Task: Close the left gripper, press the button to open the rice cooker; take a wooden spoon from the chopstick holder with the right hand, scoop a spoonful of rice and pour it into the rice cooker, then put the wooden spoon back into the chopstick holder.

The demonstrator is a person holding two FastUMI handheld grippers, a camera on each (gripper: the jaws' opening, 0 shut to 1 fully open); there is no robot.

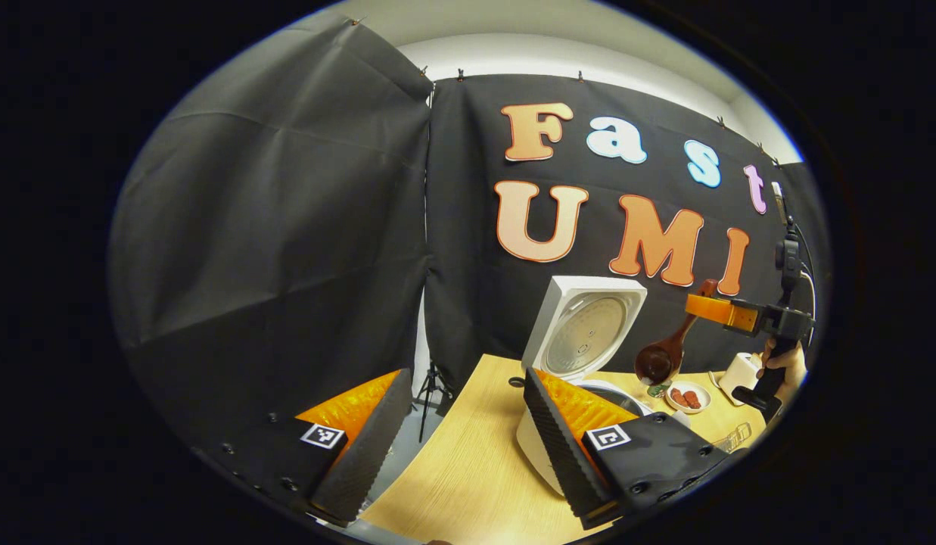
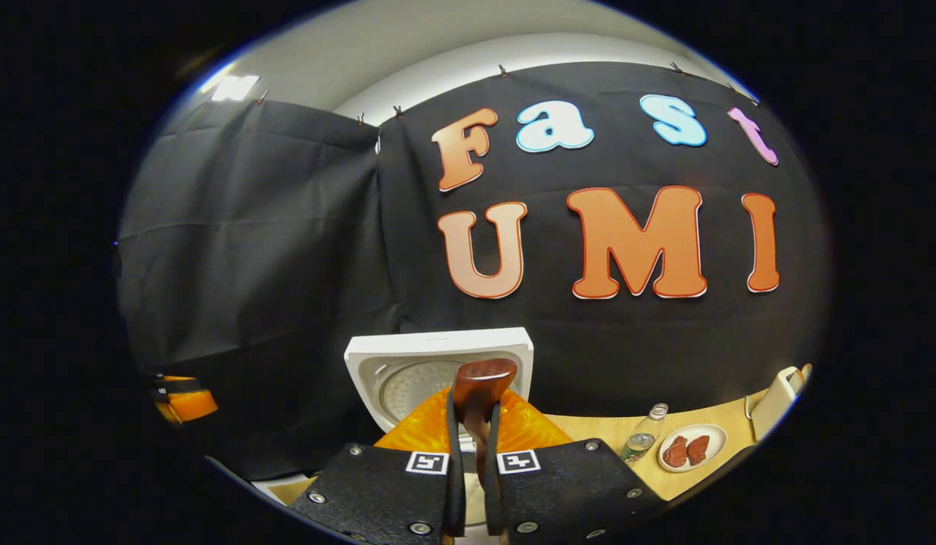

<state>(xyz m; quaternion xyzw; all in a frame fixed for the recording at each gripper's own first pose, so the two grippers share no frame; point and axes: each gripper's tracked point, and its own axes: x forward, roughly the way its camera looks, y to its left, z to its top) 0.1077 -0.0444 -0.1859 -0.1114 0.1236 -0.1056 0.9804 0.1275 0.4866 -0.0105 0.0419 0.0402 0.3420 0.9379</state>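
Wooden spoon [image 2: 479,409] sits clamped by its handle between my right gripper [image 2: 474,462] fingers, which are drawn nearly together on it. From the left gripper view, the spoon [image 1: 668,352] hangs just above and to the right of the rice cooker [image 1: 581,333], whose lid stands open and upright. Its long axis slopes down from the right gripper [image 1: 729,312], bowl lowest and tipped toward the pot opening, handle rising back up to the jaws. I cannot tell whether any rice is left in the bowl. My left gripper [image 1: 456,435] idles near the cooker's front, jaws spread wide and holding nothing. The right hand is plainly the one doing the work; I judge the pour is under way, with the return to the chopstick holder next.
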